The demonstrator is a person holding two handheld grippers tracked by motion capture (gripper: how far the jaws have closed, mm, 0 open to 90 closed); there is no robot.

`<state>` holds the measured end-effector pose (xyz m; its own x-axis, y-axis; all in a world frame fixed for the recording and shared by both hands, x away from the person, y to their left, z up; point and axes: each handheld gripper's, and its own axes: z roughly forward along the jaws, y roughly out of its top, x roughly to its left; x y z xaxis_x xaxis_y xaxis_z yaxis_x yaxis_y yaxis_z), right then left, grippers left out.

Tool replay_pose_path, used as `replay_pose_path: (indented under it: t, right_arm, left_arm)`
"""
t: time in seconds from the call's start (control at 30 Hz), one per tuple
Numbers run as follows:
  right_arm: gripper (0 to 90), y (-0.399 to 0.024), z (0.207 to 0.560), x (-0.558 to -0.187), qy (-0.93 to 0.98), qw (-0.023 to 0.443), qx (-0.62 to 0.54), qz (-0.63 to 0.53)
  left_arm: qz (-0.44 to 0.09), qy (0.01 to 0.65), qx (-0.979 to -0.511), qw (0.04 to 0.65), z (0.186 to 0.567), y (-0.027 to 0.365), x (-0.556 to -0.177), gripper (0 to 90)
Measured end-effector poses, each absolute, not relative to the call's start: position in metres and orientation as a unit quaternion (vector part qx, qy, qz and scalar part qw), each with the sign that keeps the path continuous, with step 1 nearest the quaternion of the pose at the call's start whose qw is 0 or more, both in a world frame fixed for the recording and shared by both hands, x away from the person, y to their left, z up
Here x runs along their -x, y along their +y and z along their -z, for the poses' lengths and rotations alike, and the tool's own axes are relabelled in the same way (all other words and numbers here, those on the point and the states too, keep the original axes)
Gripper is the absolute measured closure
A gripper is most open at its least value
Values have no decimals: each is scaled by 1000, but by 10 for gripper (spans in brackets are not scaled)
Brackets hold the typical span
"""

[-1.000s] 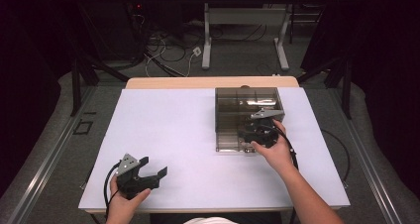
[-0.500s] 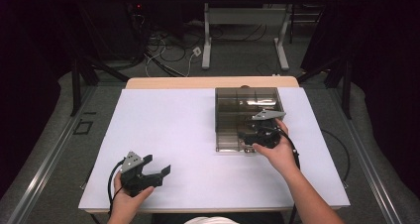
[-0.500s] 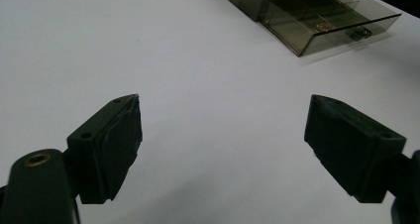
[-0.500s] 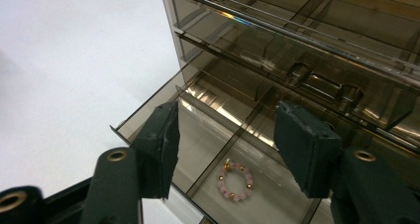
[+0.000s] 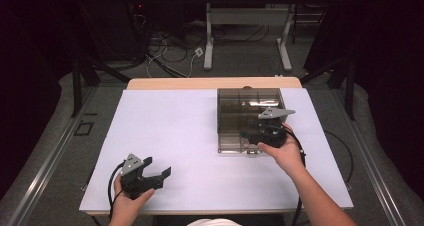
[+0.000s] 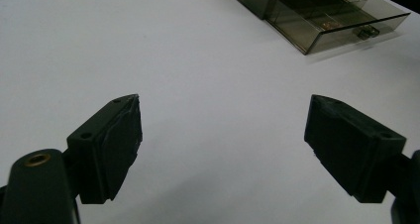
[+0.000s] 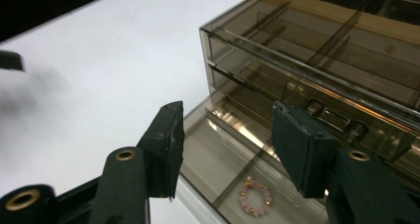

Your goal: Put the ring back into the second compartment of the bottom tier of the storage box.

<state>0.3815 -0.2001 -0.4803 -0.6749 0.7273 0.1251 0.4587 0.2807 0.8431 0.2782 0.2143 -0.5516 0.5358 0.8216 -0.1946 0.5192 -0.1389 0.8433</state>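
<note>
At the right side of the white tabletop (image 5: 190, 136), a smoked clear plastic drawer box (image 5: 248, 103) stands with its lower drawer (image 7: 233, 169) pulled partly out toward the person. The right gripper (image 7: 225, 149) hangs just over that open drawer, fingers (image 7: 166, 144) spread with nothing between them; they have just been opening and then easing slightly shut. A small pink bead bracelet (image 7: 254, 197) lies flat on the drawer floor, below and just short of the gap between the fingers, slightly toward the right-hand one, touching neither. A thin divider runs across the drawer floor just beside it.

The left gripper (image 5: 145, 175) rests near the front left of the tabletop, well apart from the box, fingers (image 6: 111, 149) spread wide over bare surface and holding nothing.

Judgement: the step in hand appears to be the handling of the bracelet in the open drawer, either a pick-up about to begin or a placement just finished; the pictures do not settle which. If a pick-up, the next move calls for lowering the right gripper into the drawer, centring the fingers across the bead ring, and closing gently. Risk: the beads may slide on the smooth floor, and the drawer front and the shelf above leave little room.
</note>
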Motion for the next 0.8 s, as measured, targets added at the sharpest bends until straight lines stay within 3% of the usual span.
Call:
replay_pose_path:
  t: [0.4,0.8]
  right_arm:
    - [414,-217,480,-364,769,178,-387,-476]
    - [414,-233,497,-353,762,163,-403,-480]
  left_arm:
    - [-161,462,-736,468,554,217,-275,151]
    - [-160,464,-736,466,555,214,-276,151]
